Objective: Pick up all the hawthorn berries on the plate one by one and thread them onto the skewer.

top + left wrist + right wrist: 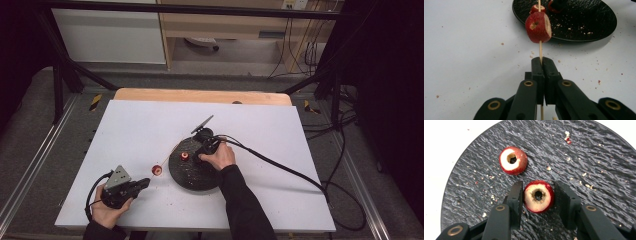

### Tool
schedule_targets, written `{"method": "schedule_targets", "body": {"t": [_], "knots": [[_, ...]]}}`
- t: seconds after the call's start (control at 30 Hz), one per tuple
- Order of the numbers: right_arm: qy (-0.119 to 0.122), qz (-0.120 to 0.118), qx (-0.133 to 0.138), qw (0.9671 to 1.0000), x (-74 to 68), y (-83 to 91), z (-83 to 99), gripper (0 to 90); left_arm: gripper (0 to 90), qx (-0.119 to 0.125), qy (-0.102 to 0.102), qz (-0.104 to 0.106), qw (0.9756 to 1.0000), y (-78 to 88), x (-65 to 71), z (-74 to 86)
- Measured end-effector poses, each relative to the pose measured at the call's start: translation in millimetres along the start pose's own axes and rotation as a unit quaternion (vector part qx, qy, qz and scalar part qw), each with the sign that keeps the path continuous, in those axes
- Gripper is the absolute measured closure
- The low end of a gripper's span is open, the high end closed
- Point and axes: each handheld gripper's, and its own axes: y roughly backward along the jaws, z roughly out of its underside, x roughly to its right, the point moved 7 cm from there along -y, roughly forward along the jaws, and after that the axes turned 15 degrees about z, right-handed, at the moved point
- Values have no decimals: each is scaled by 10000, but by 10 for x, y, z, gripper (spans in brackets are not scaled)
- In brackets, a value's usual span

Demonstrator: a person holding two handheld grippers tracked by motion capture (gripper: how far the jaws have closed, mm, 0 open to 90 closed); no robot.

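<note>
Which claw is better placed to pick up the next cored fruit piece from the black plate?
Right. The right claw already straddles a fruit piece on the plate, jaws open. The left claw is shut on the skewer.

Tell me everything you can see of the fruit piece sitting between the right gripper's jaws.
The fruit piece is small and round, with red skin and a pale cut face turned up at the camera. A dark cored hole runs through its middle. It rests on the black textured plate, between the open jaws of the right gripper; one jaw is close or just touching, the other stands apart. Crumbs lie around it.
</note>
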Motion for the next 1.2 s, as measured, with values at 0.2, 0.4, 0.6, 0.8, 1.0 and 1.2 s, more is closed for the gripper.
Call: {"method": "schedule_targets", "body": {"t": [0.2,0.4,0.6,0.8,1.0,1.2], "knots": [[-105,-1,80,9999,16,101,-9,607,884,-12,-18,-2,10000,-5,8,-1],[-229,-36,274,9994,24,234,-10,607,884,12,-32,-7,10000,-4,18,-6],[-424,-141,543,9975,54,325,46,607,884,14,-43,-2,10000,-12,29,-10],[-590,-262,799,9947,84,415,134,608,884,11,-58,17,10000,-29,50,-14],[-774,-364,1139,9898,110,491,219,608,884,21,-69,40,10000,-44,70,-23],[-1086,-444,1556,9808,151,560,311,609,884,20,-90,65,9999,-68,97,-31]]}}
